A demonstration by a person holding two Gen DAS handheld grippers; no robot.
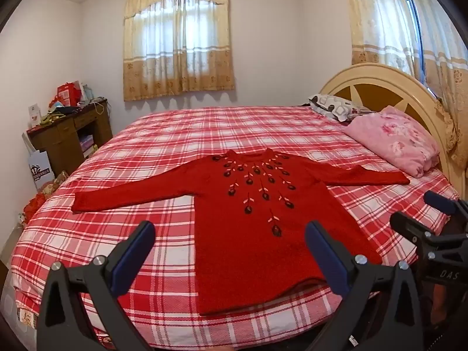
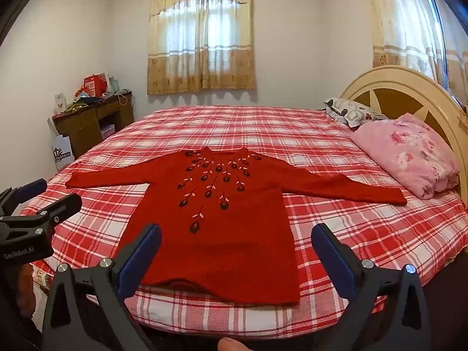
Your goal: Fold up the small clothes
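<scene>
Plainly Spread: Red Sweater Flat on the Bed, Both Grippers Wide and Empty

Flat on the red-and-white plaid bed lies a red knit sweater, front up, hem toward the cameras and collar toward twelve o'clock. Both sleeves are stretched out, one reaching toward nine o'clock and the other toward three o'clock. Dark embroidered flowers with pale leaves fan down from the neckline over its chest.

The left gripper hovers above the near edge of the bed at six o'clock in its own view, its blue-padded fingers spread fully apart with nothing between them; the sweater's lower body shows through the gap, untouched. The right gripper hangs the same way in its view, fingers spread wide and holding nothing, above the sweater's hem. Each gripper is seen from the other's camera: the right one at three o'clock in the left wrist view, the left one at nine o'clock in the right wrist view.

At two o'clock a folded pink floral blanket and a patterned pillow lie against the cream headboard. At ten o'clock stands a cluttered brown wooden desk. Beige curtains cover the window at twelve o'clock.
</scene>
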